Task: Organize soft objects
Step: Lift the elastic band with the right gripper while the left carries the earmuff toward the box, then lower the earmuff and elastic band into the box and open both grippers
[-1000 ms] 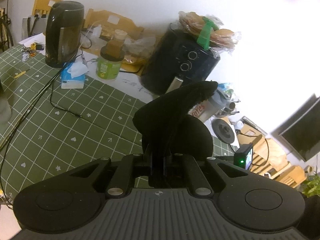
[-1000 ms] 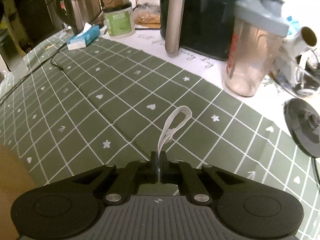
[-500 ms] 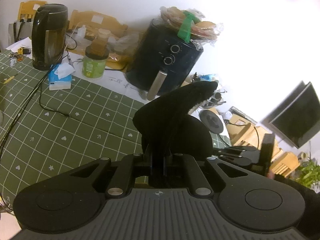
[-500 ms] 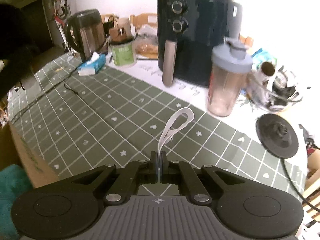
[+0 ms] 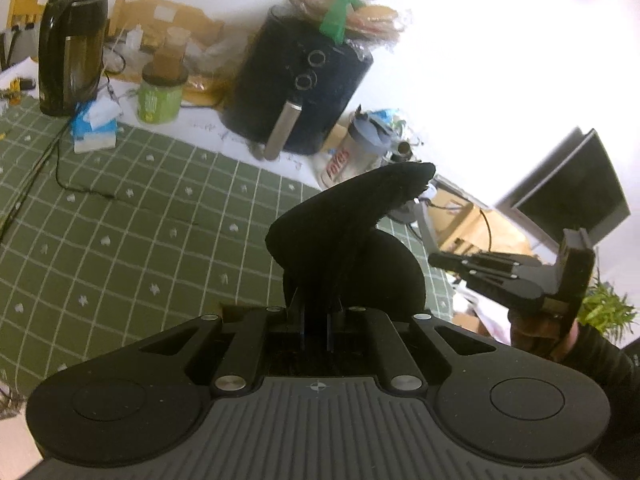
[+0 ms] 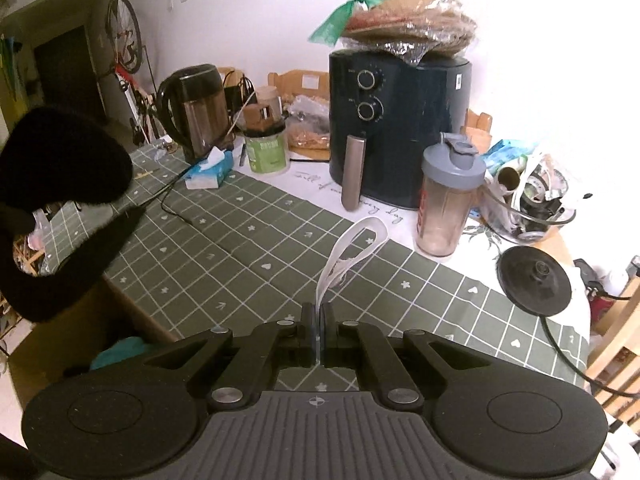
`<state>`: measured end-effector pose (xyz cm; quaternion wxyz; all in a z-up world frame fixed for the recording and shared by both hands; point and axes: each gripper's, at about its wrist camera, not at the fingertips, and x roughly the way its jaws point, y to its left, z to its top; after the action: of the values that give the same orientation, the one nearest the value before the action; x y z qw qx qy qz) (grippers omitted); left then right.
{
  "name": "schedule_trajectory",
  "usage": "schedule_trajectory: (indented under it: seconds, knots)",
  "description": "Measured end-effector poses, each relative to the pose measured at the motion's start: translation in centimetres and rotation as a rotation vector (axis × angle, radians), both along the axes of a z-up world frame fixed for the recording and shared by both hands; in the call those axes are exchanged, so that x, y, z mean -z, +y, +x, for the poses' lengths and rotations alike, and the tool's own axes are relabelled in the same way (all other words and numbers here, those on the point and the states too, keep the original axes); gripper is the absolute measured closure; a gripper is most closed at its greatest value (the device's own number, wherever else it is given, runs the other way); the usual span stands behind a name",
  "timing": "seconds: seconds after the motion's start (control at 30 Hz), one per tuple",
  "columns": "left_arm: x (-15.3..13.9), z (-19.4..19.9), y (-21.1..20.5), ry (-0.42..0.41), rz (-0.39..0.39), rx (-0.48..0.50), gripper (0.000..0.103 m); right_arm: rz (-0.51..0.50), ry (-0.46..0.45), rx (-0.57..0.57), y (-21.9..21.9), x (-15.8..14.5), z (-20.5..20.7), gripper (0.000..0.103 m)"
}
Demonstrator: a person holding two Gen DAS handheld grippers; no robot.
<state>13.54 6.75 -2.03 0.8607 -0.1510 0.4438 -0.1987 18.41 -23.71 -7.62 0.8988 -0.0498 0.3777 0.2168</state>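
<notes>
White elastic loop [image 6: 352, 248] upright, tilted right

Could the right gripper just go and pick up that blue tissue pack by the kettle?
Probably not yet: the right gripper is shut on a white loop. The green cloth toward the tissue pack looks bare.

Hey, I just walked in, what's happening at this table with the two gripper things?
A person holds a gripper in each hand above the green checked tablecloth. The left gripper is shut on a black soft cloth that sticks up from its fingers. The right gripper is shut on a thin white elastic loop. Both items are off the table. A cardboard box holding something teal sits below the table edge.
</notes>
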Motion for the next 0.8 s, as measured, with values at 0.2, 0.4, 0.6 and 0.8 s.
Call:
schedule_trajectory:
  seconds: [0.2,0.4,0.6,0.8]
  knots:
    - [0.7,-1.7,0.4,0.039,-0.001,-0.007,0.094,0.018,-0.006,0.02,0.5,-1.2,-2.7,0.099]
    - [1.7,-3.5,1.0,0.093,0.031,-0.056,0.089,0.033,-0.008,0.017,1.4,-2.1,-5.0,0.099]
    - [2.6,-4.9,1.4,0.121,0.11,-0.079,0.073,0.042,0.01,0.002,2.5,-2.4,-7.6,0.099]
    - [1.8,-6.6,1.5,0.04,0.145,-0.072,0.052,0.072,0.037,0.026,3.2,-2.2,-9.8,0.099]
